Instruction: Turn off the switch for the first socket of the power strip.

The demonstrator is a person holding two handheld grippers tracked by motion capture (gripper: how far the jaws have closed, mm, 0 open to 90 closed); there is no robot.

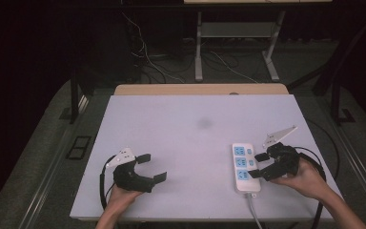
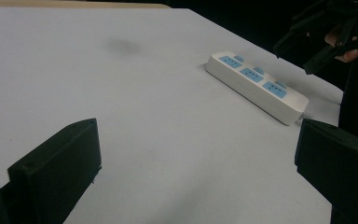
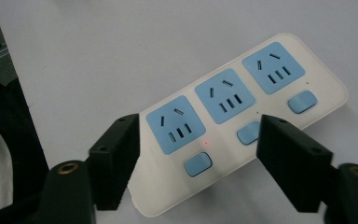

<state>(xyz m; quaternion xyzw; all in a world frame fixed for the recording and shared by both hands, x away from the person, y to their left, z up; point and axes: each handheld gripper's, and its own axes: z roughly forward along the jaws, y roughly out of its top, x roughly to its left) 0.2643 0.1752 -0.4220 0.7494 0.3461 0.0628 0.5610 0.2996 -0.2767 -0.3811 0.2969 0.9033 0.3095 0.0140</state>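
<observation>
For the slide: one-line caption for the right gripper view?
Open right gripper poised over a white power strip, red indicator lit.

Left gripper [image 1: 151,168] and right gripper [image 1: 258,165], fingers spread wide, one in each hand.

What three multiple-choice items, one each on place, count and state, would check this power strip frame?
1. Where on the white table does the power strip lie?
A. far left corner
B. near right part
C. centre

2. How many blue socket faces does it have?
A. two
B. three
C. five

3. How does the right gripper stand?
A. open above the strip
B. shut on the cord
C. lying on the table

Answers:
1 B, the high view shows it near the person's right hand.
2 B, three faces show in the right gripper view.
3 A, its jaws stand apart with the strip between them.
</observation>
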